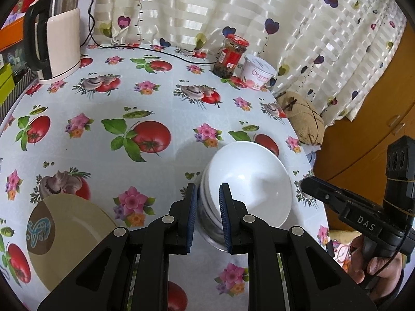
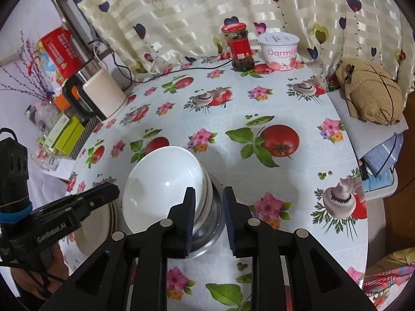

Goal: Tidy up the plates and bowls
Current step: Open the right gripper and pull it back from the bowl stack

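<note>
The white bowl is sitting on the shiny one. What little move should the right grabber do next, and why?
Probably draw the right gripper back and up, away from the bowls. The round white ceramic bowl already rests on the shiny metal bowl, and the right gripper's jaws stand apart with nothing pinched, so its job there looks done.

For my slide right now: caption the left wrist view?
Left gripper straddles the white bowl's rim atop a stack; plate beside.
</note>
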Motion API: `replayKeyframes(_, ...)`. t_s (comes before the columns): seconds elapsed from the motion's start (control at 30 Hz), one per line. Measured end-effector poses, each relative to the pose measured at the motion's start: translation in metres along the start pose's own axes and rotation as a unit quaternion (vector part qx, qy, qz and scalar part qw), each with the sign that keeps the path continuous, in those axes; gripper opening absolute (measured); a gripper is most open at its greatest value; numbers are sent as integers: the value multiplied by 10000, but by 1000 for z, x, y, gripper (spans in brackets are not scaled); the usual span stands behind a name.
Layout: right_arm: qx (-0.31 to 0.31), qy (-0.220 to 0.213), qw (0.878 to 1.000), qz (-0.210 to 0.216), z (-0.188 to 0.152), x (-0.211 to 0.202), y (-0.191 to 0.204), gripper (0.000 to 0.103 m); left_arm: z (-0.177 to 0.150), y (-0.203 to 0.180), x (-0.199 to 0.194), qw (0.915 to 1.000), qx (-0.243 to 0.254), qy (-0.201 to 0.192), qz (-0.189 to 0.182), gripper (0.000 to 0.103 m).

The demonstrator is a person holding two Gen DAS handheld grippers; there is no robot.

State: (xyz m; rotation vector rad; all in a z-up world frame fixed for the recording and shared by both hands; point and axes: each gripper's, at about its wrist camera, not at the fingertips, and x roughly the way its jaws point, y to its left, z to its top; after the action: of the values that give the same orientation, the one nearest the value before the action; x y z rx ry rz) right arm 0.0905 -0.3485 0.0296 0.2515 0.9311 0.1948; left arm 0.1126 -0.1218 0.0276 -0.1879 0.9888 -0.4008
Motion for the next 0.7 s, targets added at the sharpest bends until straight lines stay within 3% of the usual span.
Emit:
replayKeyframes(0.3, 71, -38, 10000, 43, -6, -10, -9, 24, -5, 15, -7, 9998, -155, -84, 56, 18)
replayKeyframes(0.5, 45, -53, 10000, 58, -12, -13, -8, 36, -9, 17, -10, 9997, -158, -138, 104, 18)
replayKeyframes(0.7, 53, -23, 9999, 98, -16, -14, -8, 36, -14, 22, -11, 9996, -193, -137, 121, 18)
